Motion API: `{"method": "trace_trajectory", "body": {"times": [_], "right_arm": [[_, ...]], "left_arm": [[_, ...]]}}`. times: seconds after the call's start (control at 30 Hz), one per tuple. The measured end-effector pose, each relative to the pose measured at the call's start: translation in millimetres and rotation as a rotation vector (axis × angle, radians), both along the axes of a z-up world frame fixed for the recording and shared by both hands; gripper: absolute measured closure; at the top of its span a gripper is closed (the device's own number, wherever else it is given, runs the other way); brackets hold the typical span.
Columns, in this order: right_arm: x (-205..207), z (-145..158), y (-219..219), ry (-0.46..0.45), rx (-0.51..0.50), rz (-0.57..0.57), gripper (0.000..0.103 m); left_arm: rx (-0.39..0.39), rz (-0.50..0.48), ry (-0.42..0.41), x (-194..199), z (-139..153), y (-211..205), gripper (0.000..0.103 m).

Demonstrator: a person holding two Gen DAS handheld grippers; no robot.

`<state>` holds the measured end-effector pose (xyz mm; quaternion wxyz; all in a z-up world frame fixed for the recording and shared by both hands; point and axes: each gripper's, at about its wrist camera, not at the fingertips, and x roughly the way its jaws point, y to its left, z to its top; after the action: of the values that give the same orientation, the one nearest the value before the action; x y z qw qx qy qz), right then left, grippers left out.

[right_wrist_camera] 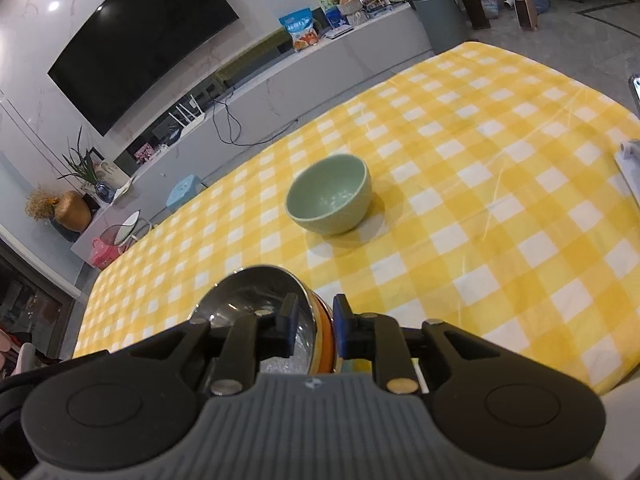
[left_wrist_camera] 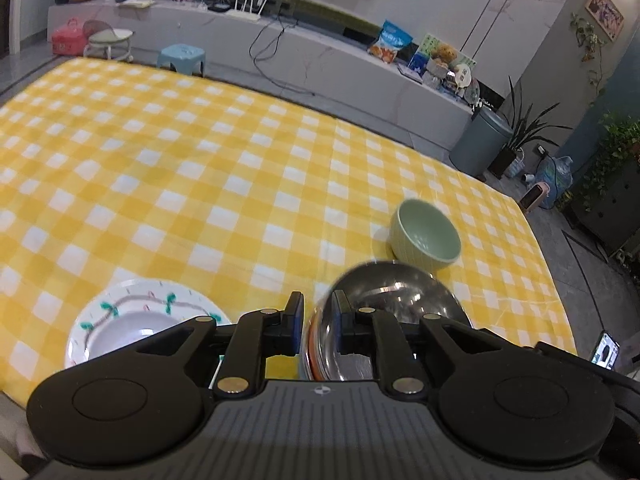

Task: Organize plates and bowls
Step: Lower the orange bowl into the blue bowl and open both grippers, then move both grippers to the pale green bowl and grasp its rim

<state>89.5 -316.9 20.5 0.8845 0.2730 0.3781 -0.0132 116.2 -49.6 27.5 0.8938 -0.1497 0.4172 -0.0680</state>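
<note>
On the bench, the ceramic bowl stands just behind the steel bowl, the plate lying to their left.

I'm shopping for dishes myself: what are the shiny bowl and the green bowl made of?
The shiny bowl looks like polished stainless steel: its inside mirrors the room lights, with an orange band outside, material unclear. The green bowl seems glazed ceramic: thick wall, smooth soft sheen, though melamine is possible.

Steel bowl upright near green bowl; patterned plate leftward.
</note>
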Motion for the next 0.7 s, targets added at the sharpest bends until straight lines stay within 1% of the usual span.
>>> {"method": "trace_trajectory", "body": {"times": [0.03, 0.1, 0.13, 0.23, 0.33, 0.4, 0.47, 0.53, 0.63, 0.7], "right_arm": [[1, 1, -1, -0.002, 0.001, 0.003, 0.083], [5, 4, -3, -0.01, -0.002, 0.011, 0.075], [7, 5, -4, -0.016, -0.008, 0.016, 0.075], [16, 11, -8, -0.035, -0.03, 0.023, 0.072], [30, 14, -17, -0.064, -0.038, 0.011, 0.07], [43, 14, -23, -0.051, -0.042, 0.005, 0.066], [56, 13, -29, -0.03, -0.027, 0.017, 0.064], [68, 9, -37, -0.036, -0.012, 0.028, 0.064], [83, -1, -48, -0.037, -0.012, 0.006, 0.064], [90, -9, -58, -0.021, 0.023, -0.015, 0.062]], "left_arm": [[0.004, -0.003, -0.007, 2, 2, 0, 0.087], [0.011, -0.017, -0.021, 5, 7, -1, 0.087], [0.016, -0.025, -0.026, 7, 9, -2, 0.087], [0.025, -0.052, -0.042, 13, 16, -6, 0.081], [0.026, -0.076, -0.046, 20, 21, -12, 0.08], [0.02, -0.096, -0.041, 26, 23, -16, 0.08], [0.022, -0.112, -0.036, 33, 24, -21, 0.081], [0.026, -0.126, -0.026, 42, 24, -26, 0.08], [0.018, -0.158, -0.011, 55, 23, -34, 0.08], [0.014, -0.191, -0.009, 64, 23, -40, 0.077]]}}
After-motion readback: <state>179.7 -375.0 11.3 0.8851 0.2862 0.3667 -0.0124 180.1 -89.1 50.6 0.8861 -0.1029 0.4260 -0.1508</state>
